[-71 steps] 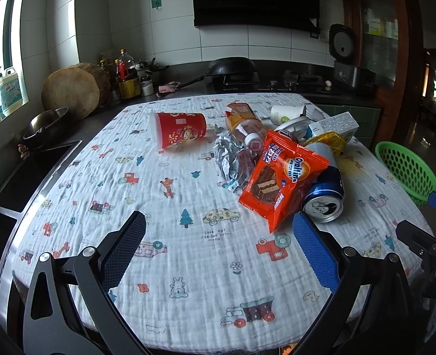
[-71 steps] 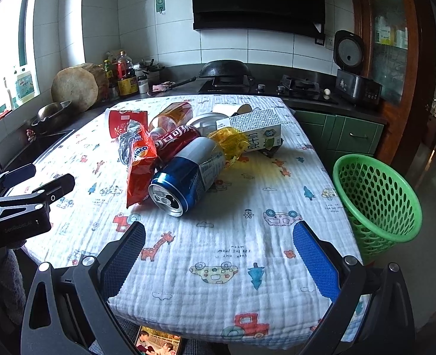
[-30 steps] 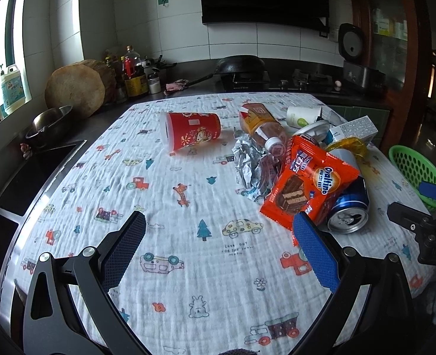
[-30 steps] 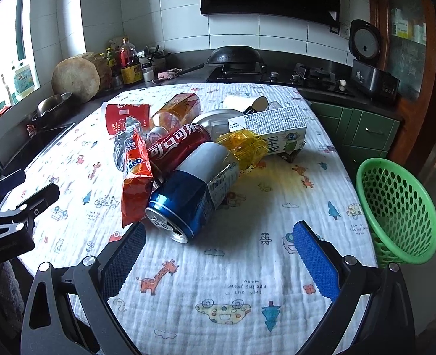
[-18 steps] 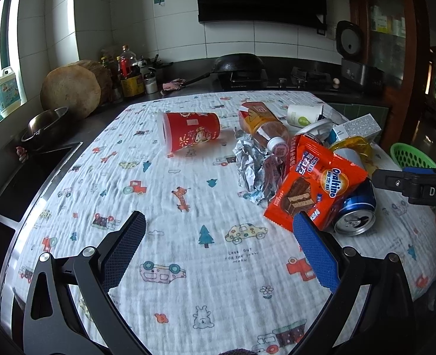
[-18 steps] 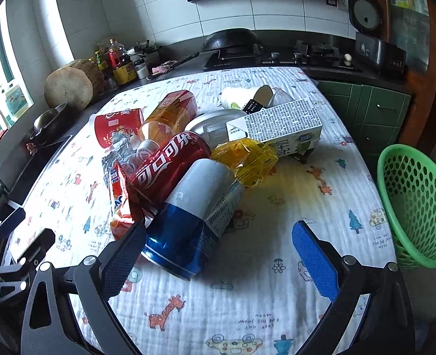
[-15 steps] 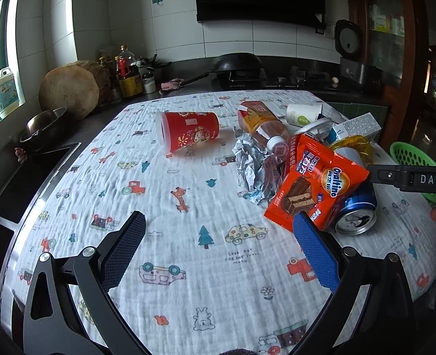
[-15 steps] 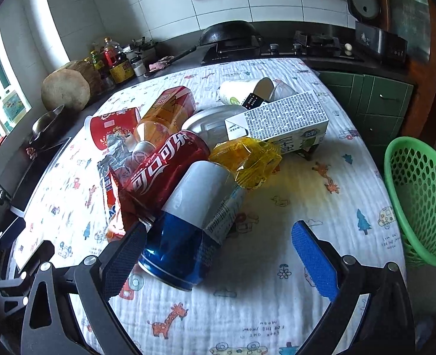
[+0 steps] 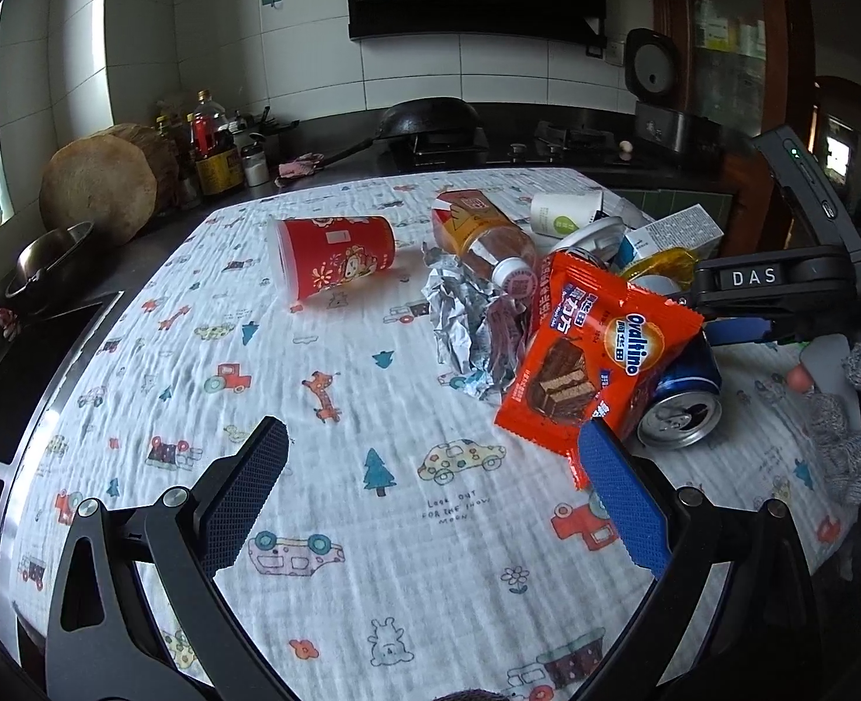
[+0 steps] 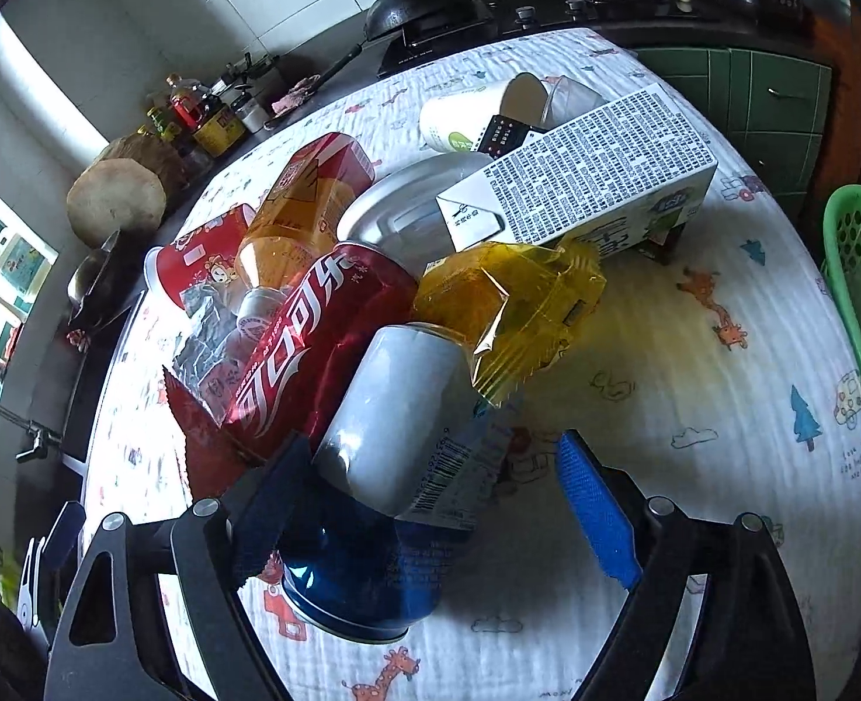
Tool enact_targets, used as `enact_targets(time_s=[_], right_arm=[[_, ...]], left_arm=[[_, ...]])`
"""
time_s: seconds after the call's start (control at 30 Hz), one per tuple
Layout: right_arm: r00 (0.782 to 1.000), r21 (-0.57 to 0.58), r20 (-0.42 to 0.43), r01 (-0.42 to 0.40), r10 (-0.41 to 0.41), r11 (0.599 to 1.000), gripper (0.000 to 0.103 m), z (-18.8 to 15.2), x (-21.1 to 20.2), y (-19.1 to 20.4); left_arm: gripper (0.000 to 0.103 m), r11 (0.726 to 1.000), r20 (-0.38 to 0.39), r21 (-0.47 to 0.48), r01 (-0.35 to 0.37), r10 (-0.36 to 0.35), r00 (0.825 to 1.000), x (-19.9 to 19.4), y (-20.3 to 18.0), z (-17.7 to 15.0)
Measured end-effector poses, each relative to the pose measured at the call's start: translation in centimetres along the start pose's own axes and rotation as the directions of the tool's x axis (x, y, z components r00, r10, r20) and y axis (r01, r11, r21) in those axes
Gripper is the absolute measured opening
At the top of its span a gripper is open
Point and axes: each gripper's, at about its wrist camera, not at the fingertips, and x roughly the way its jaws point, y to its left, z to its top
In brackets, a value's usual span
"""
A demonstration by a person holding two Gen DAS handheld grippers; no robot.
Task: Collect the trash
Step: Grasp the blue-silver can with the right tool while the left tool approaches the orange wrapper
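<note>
Right tongs (image 10: 430,502) spread wide around blue can (image 10: 372,502).

A crinkled, matt cotton cloth (image 9: 372,526) with printed cartoons covered the table. On it lay a glossy metal blue can (image 10: 372,496), a shiny red can (image 10: 319,350), crumpled silver foil (image 9: 459,315), a glossy orange plastic wrapper (image 9: 594,362), clear yellow cellophane (image 10: 512,304), a matt printed paper carton (image 10: 594,181) and a red paper cup (image 9: 331,257).
</note>
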Motion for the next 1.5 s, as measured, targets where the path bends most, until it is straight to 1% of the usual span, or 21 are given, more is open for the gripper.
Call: enact_targets(time_s=[0.13,0.37,0.43,0.53,0.7,0.77,0.83,1.0,1.13,1.5], right_arm=[[1.0,0.024,-0.028,-0.011,0.012,1.0,0.083,0.2,0.9,-0.2],[0.996,0.085,-0.062,-0.065,0.071,0.994,0.083,0.5,1.9,-0.8],[0.994,0.107,-0.071,-0.079,0.086,0.991,0.086,0.5,2.1,-1.1],[0.99,0.138,-0.08,-0.107,0.119,0.985,0.086,0.3,2.3,-1.6],[0.987,0.14,-0.086,-0.121,0.134,0.983,0.087,0.3,2.2,-1.7],[0.987,0.137,-0.083,-0.127,0.14,0.982,0.083,0.3,2.1,-1.7],[0.979,0.155,-0.084,-0.172,0.187,0.973,0.073,0.3,2.2,-2.1],[0.978,0.147,-0.076,-0.181,0.193,0.972,0.072,-0.1,1.7,-2.1],[0.978,0.137,-0.064,-0.187,0.197,0.973,0.072,-0.4,1.2,-2.3],[0.977,0.109,-0.015,-0.208,0.211,0.972,0.071,-1.5,-2.3,-3.9]], left_arm=[[0.098,1.0,-0.004,0.013,0.025,-0.024,1.0,0.5,0.0,0.1],[0.098,0.997,-0.018,0.047,0.061,-0.06,0.998,1.2,-0.4,0.3],[0.098,0.996,-0.02,0.057,0.074,-0.073,0.997,1.3,-0.5,0.3],[0.098,0.994,-0.021,0.07,0.08,-0.079,0.997,1.5,-0.8,0.3],[0.098,0.99,-0.034,0.091,0.109,-0.106,0.994,2.0,-1.3,0.4],[0.098,0.988,-0.039,0.103,0.117,-0.113,0.993,2.3,-1.6,0.4],[0.098,0.985,-0.046,0.116,0.125,-0.12,0.992,2.5,-1.9,0.5],[0.098,0.979,-0.052,0.15,0.141,-0.134,0.99,3.0,-2.7,0.7],[0.098,0.974,-0.067,0.159,0.164,-0.155,0.986,3.6,-3.0,0.8],[0.098,0.951,-0.095,0.215,0.224,-0.208,0.973,5.0,-4.4,1.3]])
